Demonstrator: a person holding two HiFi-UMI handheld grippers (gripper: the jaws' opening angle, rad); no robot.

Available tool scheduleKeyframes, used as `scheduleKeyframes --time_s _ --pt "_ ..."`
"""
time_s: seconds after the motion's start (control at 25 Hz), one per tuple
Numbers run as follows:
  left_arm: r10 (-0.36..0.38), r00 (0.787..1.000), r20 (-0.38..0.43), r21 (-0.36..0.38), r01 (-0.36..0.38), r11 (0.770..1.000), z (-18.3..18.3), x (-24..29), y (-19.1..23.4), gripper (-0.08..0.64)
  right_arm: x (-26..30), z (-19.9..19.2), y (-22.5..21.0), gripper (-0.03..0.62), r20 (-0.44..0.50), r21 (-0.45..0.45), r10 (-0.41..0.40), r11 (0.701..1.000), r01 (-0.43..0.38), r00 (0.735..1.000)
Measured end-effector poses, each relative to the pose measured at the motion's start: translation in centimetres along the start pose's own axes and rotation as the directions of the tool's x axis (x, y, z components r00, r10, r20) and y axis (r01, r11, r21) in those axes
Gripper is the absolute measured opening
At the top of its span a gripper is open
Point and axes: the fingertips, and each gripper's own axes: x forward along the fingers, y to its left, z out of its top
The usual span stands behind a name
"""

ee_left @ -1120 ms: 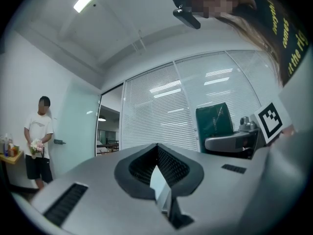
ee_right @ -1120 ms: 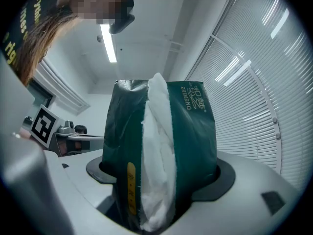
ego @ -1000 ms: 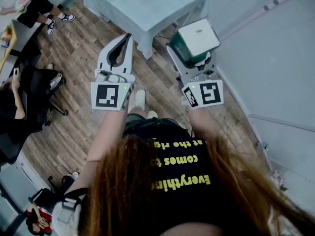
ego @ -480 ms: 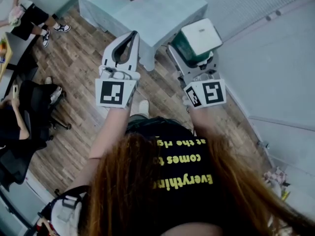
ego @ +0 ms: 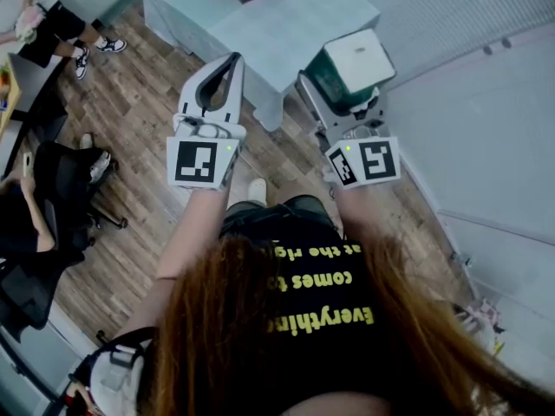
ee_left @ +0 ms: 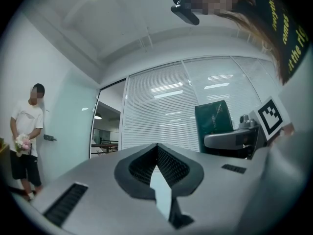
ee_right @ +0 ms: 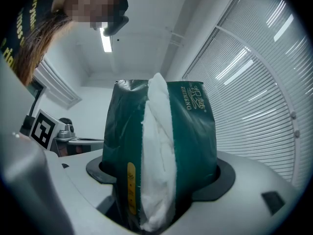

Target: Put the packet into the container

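Head view — right gripper (ego: 342, 95) holds packet (ego: 354, 64), table (ego: 260, 35) ahead, bystander (ego: 22, 215) left

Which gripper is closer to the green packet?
Right. The right gripper is shut on the green packet, touching it on both sides. The left gripper is off to its left, shut and empty, not touching it.

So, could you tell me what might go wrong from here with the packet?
The right gripper grips the green packet near one end, most of it standing clear, so it could tilt or slip. White tissue bulges from its open seam and might snag or pull out.
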Motion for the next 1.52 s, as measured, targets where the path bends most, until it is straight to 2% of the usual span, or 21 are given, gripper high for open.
scheduleKeyframes --time_s 0.4,0.76,1.04,1.32,1.52 --pt "0.037 0.999 -0.021 -0.006 -0.037 0.999 -1.3 4.5 2.2 0.002 4.7 -1.3 -3.1 0.420 -0.009 0.016 0.036 0.999 -0.036 0.999" --pt "0.107 0.994 -0.005 0.009 -0.106 0.994 -1.6 11.1 2.7 0.002 9.4 -1.8 -8.8 0.420 0.012 0.018 0.112 0.994 -0.112 0.994" --pt "0.116 0.993 0.002 0.020 -0.116 0.993 -2.0 16.2 1.9 0.002 11.4 -2.5 -13.3 0.420 0.017 0.021 0.139 0.990 -0.140 0.990" --pt "0.168 0.985 -0.028 0.025 -0.167 0.986 -3.4 19.1 3.0 0.002 12.9 -3.9 -17.1 0.420 -0.004 0.050 0.165 0.985 -0.165 0.986" --pt "0.202 0.978 -0.050 0.042 -0.200 0.979 -3.9 20.0 3.9 0.002 14.8 -5.3 -17.7 0.420 -0.020 0.083 0.201 0.977 -0.199 0.979"
